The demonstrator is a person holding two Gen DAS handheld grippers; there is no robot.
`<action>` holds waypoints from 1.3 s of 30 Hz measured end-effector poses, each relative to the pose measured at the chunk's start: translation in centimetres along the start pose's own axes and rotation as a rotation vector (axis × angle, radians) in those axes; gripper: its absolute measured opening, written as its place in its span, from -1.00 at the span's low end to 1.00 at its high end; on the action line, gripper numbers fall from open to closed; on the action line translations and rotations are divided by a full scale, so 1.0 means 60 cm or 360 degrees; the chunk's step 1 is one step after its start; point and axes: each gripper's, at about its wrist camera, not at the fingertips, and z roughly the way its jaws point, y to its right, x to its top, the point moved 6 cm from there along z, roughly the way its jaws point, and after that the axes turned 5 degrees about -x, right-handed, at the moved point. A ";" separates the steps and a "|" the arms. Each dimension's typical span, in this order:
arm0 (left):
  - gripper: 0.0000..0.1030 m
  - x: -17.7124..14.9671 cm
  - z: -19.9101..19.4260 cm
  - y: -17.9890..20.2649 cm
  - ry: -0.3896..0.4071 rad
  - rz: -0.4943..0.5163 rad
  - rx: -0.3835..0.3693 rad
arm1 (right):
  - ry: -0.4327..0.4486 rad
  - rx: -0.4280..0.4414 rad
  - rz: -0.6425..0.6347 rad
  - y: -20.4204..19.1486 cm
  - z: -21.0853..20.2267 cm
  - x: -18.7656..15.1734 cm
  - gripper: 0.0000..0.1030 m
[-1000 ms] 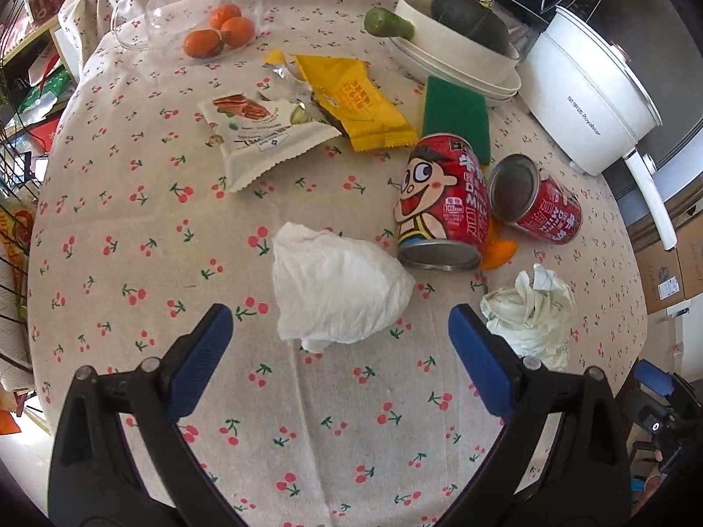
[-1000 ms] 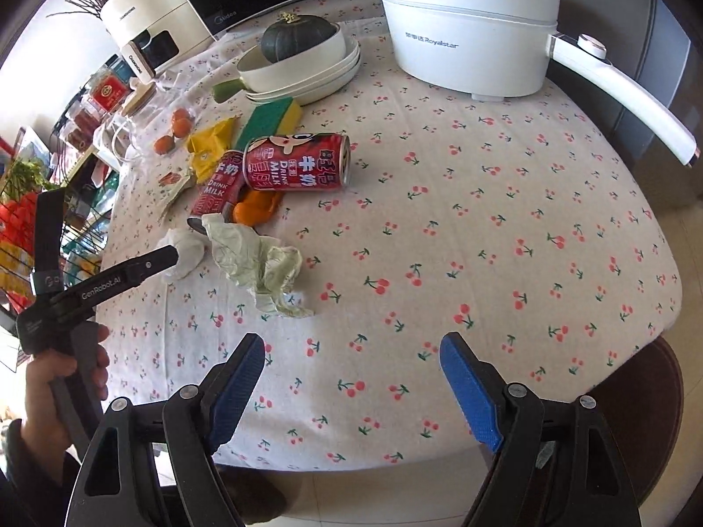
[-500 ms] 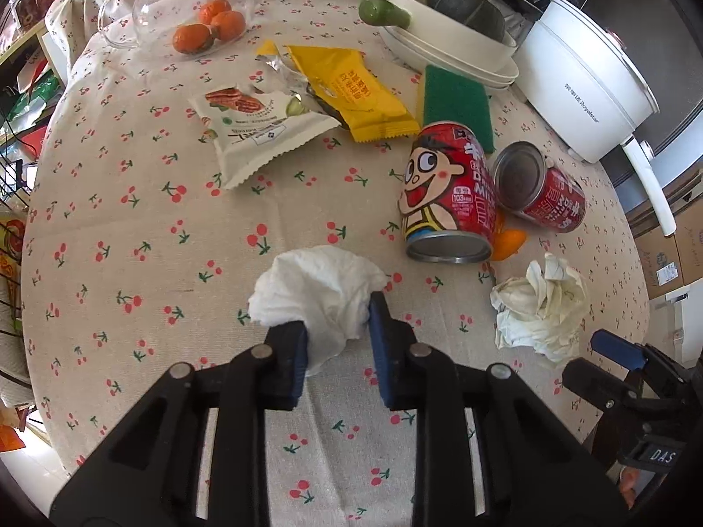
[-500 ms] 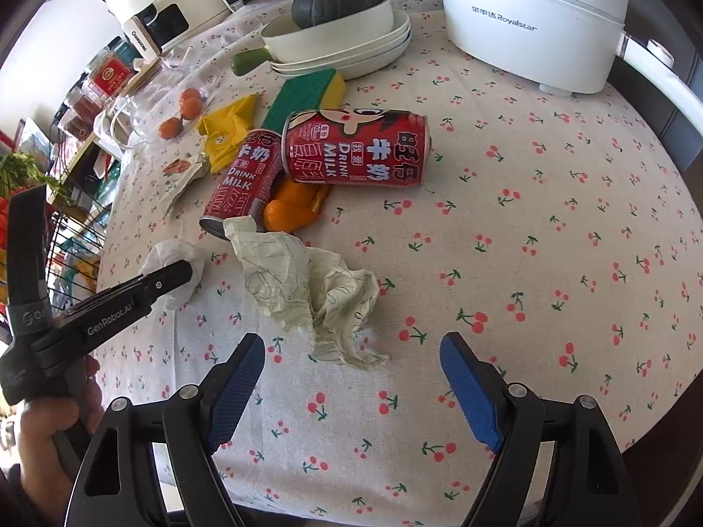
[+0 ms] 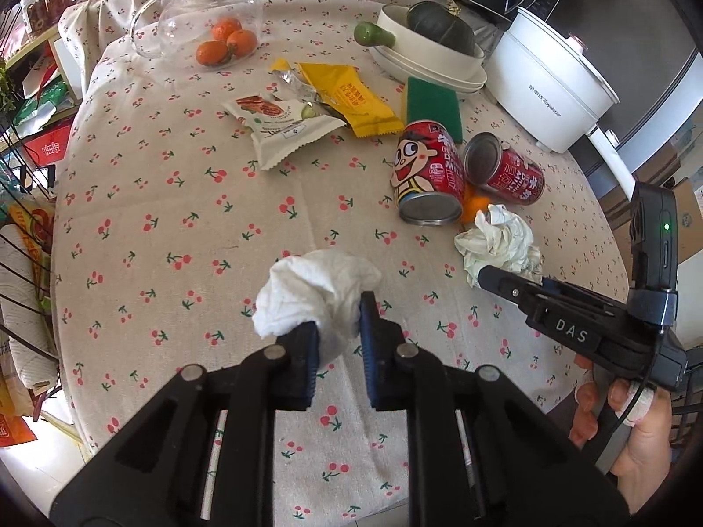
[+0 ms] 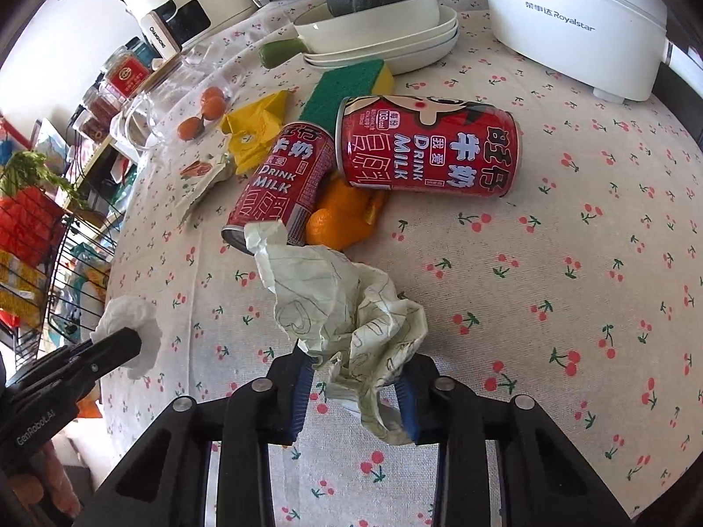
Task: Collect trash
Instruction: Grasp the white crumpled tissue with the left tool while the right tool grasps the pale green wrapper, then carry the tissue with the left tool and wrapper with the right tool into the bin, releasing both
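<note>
We see soft white tissue (image 5: 316,294), creased matt paper (image 6: 347,303), 2 glossy metal cans (image 6: 426,145), and woven cloth tablecloth (image 5: 175,219)

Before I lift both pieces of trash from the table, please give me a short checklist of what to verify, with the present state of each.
1. Left hand-held gripper shut on the white tissue: ok.
2. Right hand-held gripper shut on the crumpled paper: cannot tell; the pads flank it, contact unclear.
3. Crumpled paper free of the near milk can: not ok, its corner overlaps the can's end.
4. Orange peel not caught in the paper: cannot tell.
5. A bin for the trash in view: not ok.
</note>
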 end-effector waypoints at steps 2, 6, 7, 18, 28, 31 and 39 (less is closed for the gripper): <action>-0.64 -0.004 -0.005 0.003 0.0003 0.0007 -0.0009 | 0.0012 0.0005 -0.0008 -0.003 -0.005 -0.001 -0.49; -0.64 -0.008 -0.012 0.013 0.0012 0.0020 -0.0031 | 0.0028 -0.0001 -0.0042 -0.003 -0.027 -0.006 -0.50; -0.64 -0.008 -0.014 0.016 0.0017 0.0026 -0.0036 | 0.0030 -0.0004 -0.0044 -0.001 -0.034 -0.007 -0.50; -0.64 -0.015 -0.015 0.095 0.0025 0.0160 -0.0113 | 0.0086 -0.0055 0.0003 0.075 -0.125 -0.025 -0.50; -0.64 -0.028 -0.007 0.198 0.0027 0.0282 -0.0230 | 0.0115 -0.0106 0.0097 0.168 -0.196 -0.063 -0.49; -0.64 -0.034 0.001 0.230 0.0018 0.0329 -0.0254 | 0.0129 -0.0129 0.0127 0.201 -0.217 -0.078 -0.49; -0.64 -0.056 0.022 0.307 -0.0023 0.0432 -0.0316 | 0.0137 -0.0199 0.0206 0.290 -0.258 -0.122 -0.49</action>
